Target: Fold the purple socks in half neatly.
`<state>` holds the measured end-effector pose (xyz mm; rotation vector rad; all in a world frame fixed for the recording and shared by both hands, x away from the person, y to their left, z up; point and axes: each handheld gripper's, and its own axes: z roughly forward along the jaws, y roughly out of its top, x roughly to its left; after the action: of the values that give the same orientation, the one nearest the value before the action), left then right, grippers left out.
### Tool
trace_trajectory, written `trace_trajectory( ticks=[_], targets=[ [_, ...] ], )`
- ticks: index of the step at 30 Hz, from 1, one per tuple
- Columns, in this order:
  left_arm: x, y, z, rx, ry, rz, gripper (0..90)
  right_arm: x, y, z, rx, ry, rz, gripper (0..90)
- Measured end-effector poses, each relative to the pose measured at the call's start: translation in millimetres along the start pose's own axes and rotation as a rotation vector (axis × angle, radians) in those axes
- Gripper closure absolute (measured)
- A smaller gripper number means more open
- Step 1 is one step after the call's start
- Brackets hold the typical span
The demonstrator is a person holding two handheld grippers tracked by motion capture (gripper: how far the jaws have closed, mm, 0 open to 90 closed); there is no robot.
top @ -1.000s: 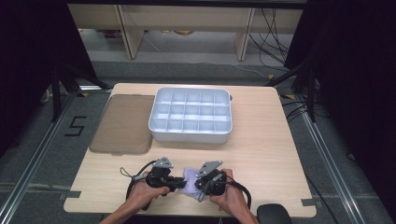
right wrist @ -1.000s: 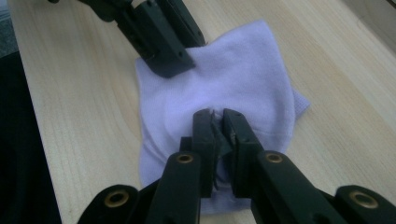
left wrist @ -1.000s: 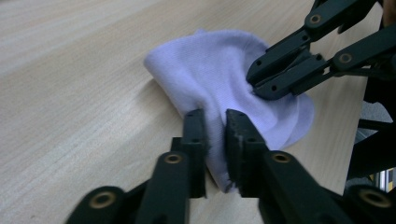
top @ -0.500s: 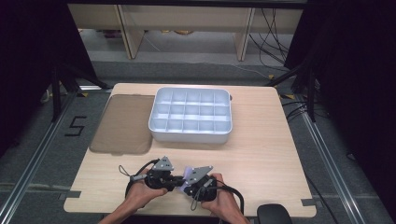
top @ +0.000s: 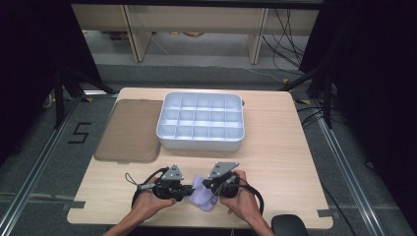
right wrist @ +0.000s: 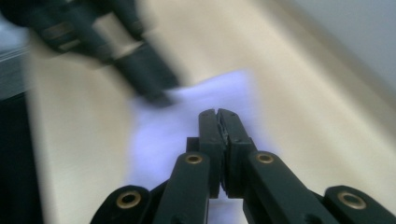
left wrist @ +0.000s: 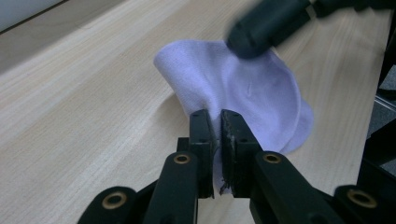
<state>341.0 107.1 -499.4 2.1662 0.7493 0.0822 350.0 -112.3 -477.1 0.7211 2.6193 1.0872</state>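
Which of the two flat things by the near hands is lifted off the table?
The pale lilac cloth, pinched between both tongs; the brown mat lies flat, farther left.

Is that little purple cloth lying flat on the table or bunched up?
Bunched up. The purple cloth rises in a curved fold, pinched by the left gripper and the right gripper.

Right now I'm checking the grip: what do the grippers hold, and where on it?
Both pinch the lilac cloth: left gripper at one edge, right gripper at the opposite edge.

Left gripper (left wrist: 219, 122) clamps lilac cloth (left wrist: 243, 93) edge on table (left wrist: 84, 102); right gripper (left wrist: 268, 25) meets the cloth's far edge.
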Motion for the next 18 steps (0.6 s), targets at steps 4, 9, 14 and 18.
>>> trace_trajectory(
  ticks=[4, 9, 14, 18],
  targets=[
    [0.0, 0.2, -1.4, 0.003, 0.008, 0.011, 82.9, -12.4, 0.8, 13.5, 0.033, -0.011, -0.006, 89.6],
    [1.5, 0.4, -2.0, 0.005, 0.008, 0.024, 83.2, -15.8, -0.3, 22.8, 0.081, -0.015, -0.035, 89.5],
    [3.9, -0.1, -3.8, 0.006, 0.018, 0.035, 83.2, -14.7, 2.6, 4.8, 0.025, -0.008, -0.010, 89.5],
    [6.0, 0.0, -6.2, 0.010, 0.029, 0.043, 83.2, -7.4, -0.3, -7.1, 0.010, 0.012, -0.012, 88.8]
  ],
)
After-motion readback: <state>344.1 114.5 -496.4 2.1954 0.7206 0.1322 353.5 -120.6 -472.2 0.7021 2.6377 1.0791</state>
